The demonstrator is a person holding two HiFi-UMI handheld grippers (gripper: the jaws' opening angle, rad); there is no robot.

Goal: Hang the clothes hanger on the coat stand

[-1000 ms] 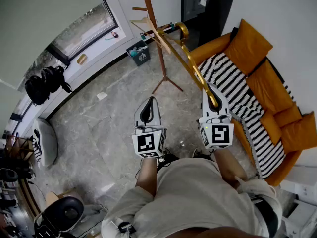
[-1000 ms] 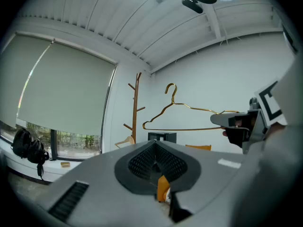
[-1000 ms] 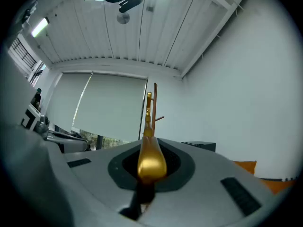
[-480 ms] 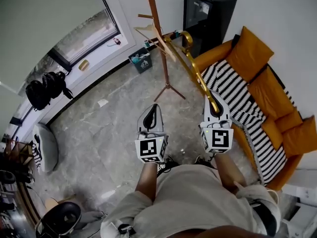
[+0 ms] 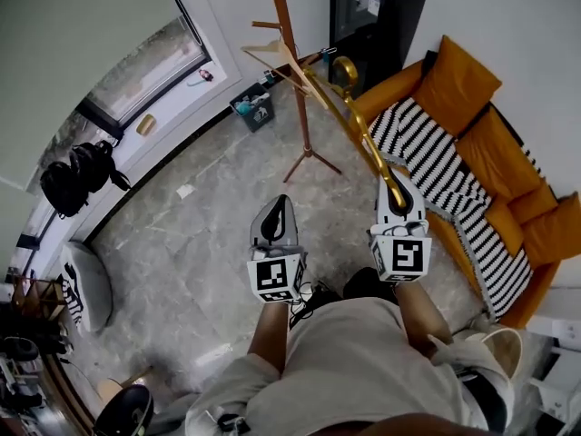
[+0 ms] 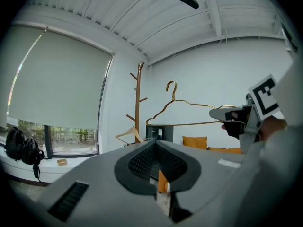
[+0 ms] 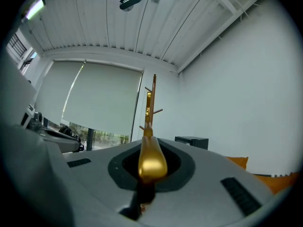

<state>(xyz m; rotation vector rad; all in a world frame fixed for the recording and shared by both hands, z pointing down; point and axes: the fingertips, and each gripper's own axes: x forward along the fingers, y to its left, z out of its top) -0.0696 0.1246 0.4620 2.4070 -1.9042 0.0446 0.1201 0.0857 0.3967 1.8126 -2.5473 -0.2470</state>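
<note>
The clothes hanger, thin gold metal, looks light, stiff and slick. My right gripper pinches one shoulder tip, so the hook reaches far ahead, near the coat stand. Gripping nearer the hook would probably swing less. My left gripper is pressed together, empty.

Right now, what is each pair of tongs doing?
Left tongs: closed, nothing between them.
Right tongs: closed on one end of the gold clothes hanger.
</note>
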